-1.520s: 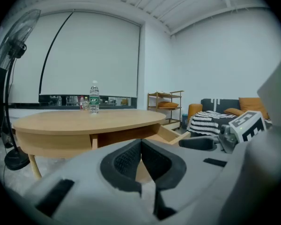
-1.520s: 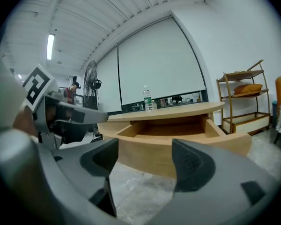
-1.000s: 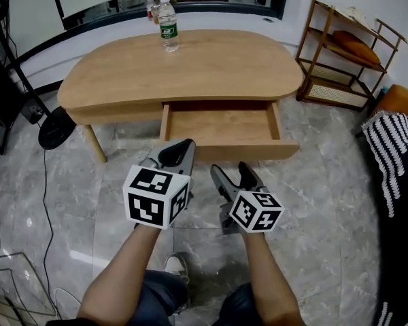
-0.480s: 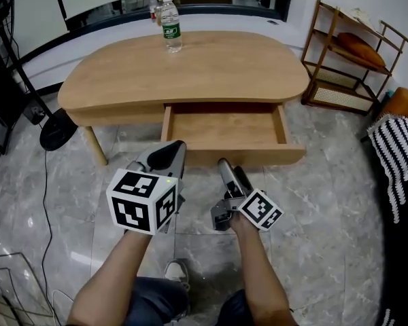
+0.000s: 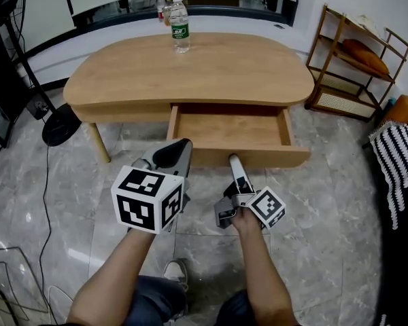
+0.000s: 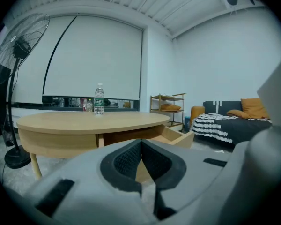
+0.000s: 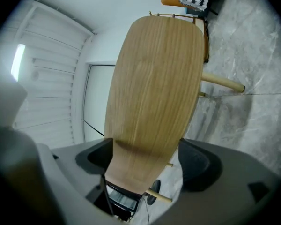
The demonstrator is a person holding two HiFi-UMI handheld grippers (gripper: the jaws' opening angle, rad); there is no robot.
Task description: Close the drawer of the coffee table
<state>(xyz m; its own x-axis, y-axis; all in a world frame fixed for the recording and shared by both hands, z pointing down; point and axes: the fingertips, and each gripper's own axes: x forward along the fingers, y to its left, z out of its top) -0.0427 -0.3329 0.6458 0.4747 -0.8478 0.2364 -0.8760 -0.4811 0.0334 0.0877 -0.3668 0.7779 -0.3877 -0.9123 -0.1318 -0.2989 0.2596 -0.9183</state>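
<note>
Jaws spread wide on the right gripper (image 7: 150, 162), which has just been opening, with nothing pinched. The left gripper (image 6: 140, 149) has its jaws pressed together, idle alongside. Straight ahead of the right jaws stands the drawer (image 5: 251, 157), pulled out of the table (image 5: 190, 70) and empty. It's stiff wood, probably light on its runners, so no grip is needed: push squarely on the middle of the front panel.

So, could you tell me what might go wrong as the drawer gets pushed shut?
1. The right claw sits rolled sideways near the lower edge of the drawer front, its jaws just eased in slightly yet open with nothing between them. It could slip under instead of pushing squarely.
2. The bottle stands upright on the table; a hard shove might jolt and topple it.
</note>
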